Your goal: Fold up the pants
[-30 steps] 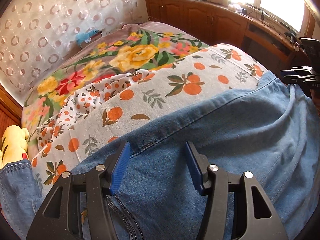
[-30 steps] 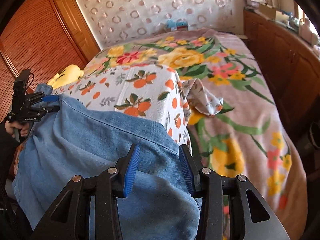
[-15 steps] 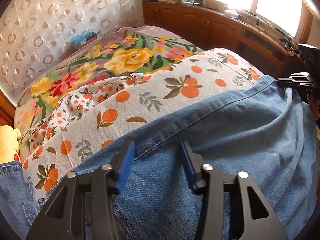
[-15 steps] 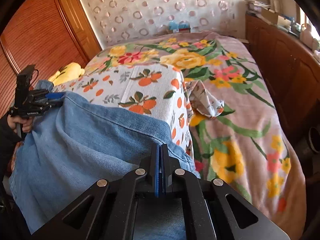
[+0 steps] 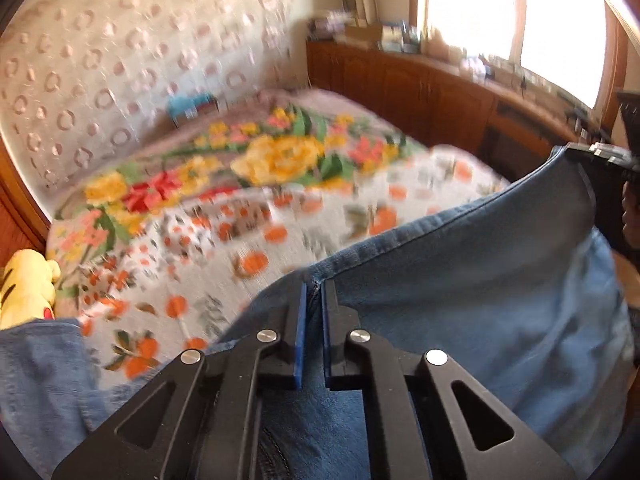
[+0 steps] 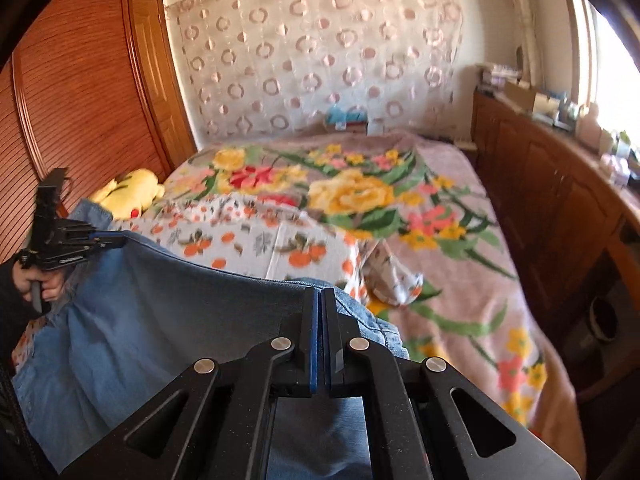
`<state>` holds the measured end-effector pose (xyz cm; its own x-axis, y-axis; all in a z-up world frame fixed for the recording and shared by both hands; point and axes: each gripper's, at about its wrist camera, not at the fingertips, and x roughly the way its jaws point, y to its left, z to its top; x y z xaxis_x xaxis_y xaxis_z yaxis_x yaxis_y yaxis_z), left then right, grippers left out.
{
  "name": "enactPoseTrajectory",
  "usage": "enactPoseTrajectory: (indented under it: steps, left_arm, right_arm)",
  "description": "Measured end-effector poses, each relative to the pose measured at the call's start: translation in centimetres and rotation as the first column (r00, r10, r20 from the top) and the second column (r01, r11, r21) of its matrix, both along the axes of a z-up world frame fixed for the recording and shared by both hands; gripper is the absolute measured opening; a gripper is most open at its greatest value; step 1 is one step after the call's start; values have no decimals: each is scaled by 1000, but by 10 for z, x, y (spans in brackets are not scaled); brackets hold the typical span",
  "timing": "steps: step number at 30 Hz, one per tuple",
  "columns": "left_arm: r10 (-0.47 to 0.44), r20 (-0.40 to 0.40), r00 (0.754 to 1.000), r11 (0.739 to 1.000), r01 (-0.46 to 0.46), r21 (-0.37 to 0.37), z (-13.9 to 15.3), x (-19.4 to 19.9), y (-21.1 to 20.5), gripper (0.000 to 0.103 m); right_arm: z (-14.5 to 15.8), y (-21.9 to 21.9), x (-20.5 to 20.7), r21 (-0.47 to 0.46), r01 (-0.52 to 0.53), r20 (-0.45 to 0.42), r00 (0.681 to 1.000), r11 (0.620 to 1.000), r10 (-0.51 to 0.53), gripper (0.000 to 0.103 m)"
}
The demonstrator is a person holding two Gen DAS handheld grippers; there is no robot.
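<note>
Matt blue denim pants [image 5: 480, 300]

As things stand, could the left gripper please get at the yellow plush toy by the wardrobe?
Probably not: the left gripper is shut on the jeans, so it is occupied; the plush toy lies apart.

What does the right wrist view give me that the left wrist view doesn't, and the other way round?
Only the right wrist view: the wooden wardrobe and the hand holding the left gripper. Only the left wrist view: the bright window and the right gripper seen from outside. Both: the jeans, each gripper shut on their edge, the orange-print cloth, floral blanket and yellow plush toy.
</note>
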<state>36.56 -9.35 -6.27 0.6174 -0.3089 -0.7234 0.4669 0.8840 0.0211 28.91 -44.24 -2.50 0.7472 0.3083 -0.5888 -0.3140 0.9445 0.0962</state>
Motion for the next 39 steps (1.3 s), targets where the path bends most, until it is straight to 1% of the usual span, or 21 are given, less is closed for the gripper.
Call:
enactPoseTrajectory:
  steps: [3, 6, 9, 12, 16, 18, 20, 21, 22, 23, 24, 25, 28, 32, 34, 35, 38, 39]
  left_arm:
    - [37, 66, 997, 998, -34, -58, 29, -6, 11, 7]
    - [85, 122, 989, 995, -77, -63, 43, -7, 19, 7]
    - [148, 124, 981, 988, -142, -59, 38, 5, 29, 7]
    - [184, 116, 976, 982, -179, -52, 28, 16, 34, 7]
    - [208, 97, 973, 978, -208, -1, 6, 31, 32, 7]
    - [211, 70, 975, 976, -215, 42, -8, 37, 30, 9]
    - [210, 36, 977, 976, -212, 48, -15, 37, 31, 10]
    - [206, 30, 978, 977, -208, 39, -14, 33, 30, 15]
    - [203, 21, 979, 979, -203, 29, -14, 28, 31, 17]
    - [199, 11, 980, 980, -199, 25, -12, 24, 31, 23]
    - [188, -3, 982, 982, -188, 17, -10, 18, 30, 26]
    - [183, -11, 983, 983, -183, 11, -9, 14, 30, 34]
    - [156, -24, 987, 988, -156, -5, -7, -4, 25, 46]
    - [114, -45, 993, 993, -115, -20, -9, -29, 11, 48]
    - [96, -61, 994, 995, -97, -19, -14, -36, 3, 48]
    - [87, -69, 994, 996, -89, -22, -16, -42, -1, 48]
    - [69, -75, 995, 997, -71, -16, -21, -54, -11, 48]
    - [69, -77, 995, 997, -70, -16, -21, -56, -12, 48]
  right_arm:
    - [14, 6, -2, -3, 15, 61, 998, 1000, -15, 1]
    - [22, 20, 3, -18, 30, 114, 993, 999, -27, 1]
    - [25, 40, 17, -31, 34, 151, 988, 999, -29, 1]
    - [15, 57, 35, -54, 48, 160, 986, 997, -38, 1]
    - [-13, 73, 67, -98, 71, 103, 993, 993, -61, 1]
    - [-25, 80, 81, -113, 42, 29, 999, 993, -39, 4]
    - [-36, 77, 84, -132, 67, -24, 997, 989, -71, 6]
    - [-39, 72, 80, -113, 69, -45, 996, 991, -75, 8]
    - [-42, 67, 74, -88, 58, -65, 996, 994, -64, 9]
    - [-44, 63, 66, -80, 52, -76, 995, 995, -59, 10]
    - [-46, 59, 59, -89, 58, -81, 995, 994, -65, 11]
    - [-47, 53, 51, -96, 67, -85, 994, 993, -76, 11]
    - [-54, 33, 26, -71, 95, -132, 986, 993, -103, 12]
    - [-64, 10, 4, -19, 151, -192, 970, 988, -151, 15]
    - [-72, 5, -5, -1, 178, -225, 959, 984, -174, 19]
    - [-67, -2, -2, 14, 181, -239, 955, 983, -173, 19]
    - [-73, -5, -3, 82, 195, -279, 946, 977, -166, 25]
    - [-76, -14, -1, 110, 198, -287, 944, 974, -160, 28]
